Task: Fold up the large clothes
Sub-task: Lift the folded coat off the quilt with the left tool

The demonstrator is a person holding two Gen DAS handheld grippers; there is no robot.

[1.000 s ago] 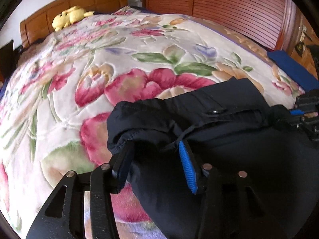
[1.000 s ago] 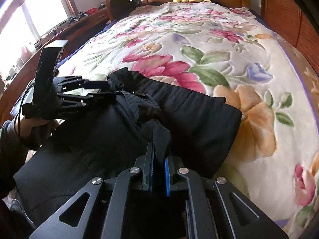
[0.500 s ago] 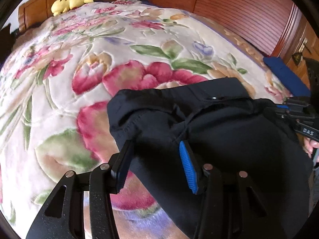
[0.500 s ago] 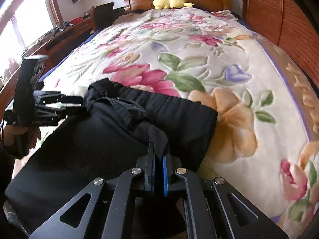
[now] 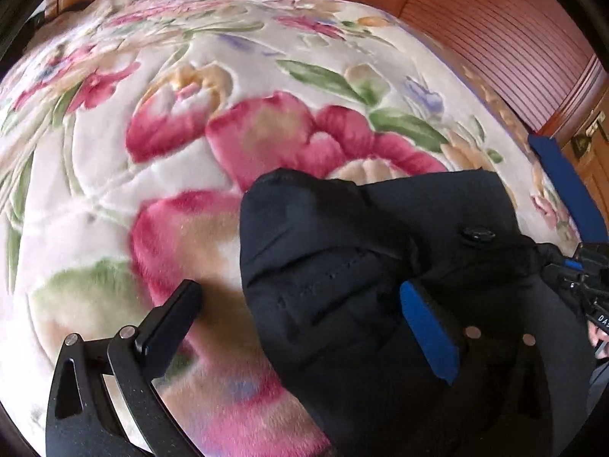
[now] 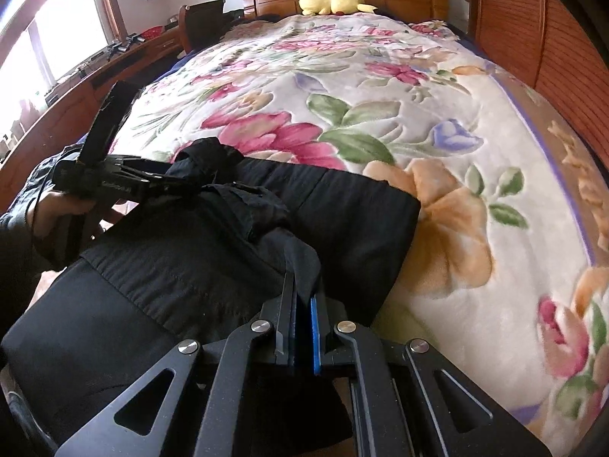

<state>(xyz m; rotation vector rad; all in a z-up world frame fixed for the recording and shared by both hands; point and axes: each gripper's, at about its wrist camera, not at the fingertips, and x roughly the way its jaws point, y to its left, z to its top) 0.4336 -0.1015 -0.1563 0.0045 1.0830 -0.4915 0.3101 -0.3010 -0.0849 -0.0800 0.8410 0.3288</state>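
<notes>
Here, dark trousers (image 6: 213, 266) lie on the bed's floral blanket (image 6: 437, 87), waistband running crosswise. The left hand-held gripper (image 5: 300, 327), angled downward, is opening around one corner; the right hand-held gripper (image 6: 302, 327) clamps the other.

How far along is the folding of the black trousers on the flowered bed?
Done: the black trousers lie doubled on the flowered blanket. In hand: the right tool is shut on a pinch of the fabric, while the left tool is opening, its jaws spread with the waist corner between them but not gripped. Left: the bundle looks rumpled near the waist, so smoothing and probably another fold.
</notes>
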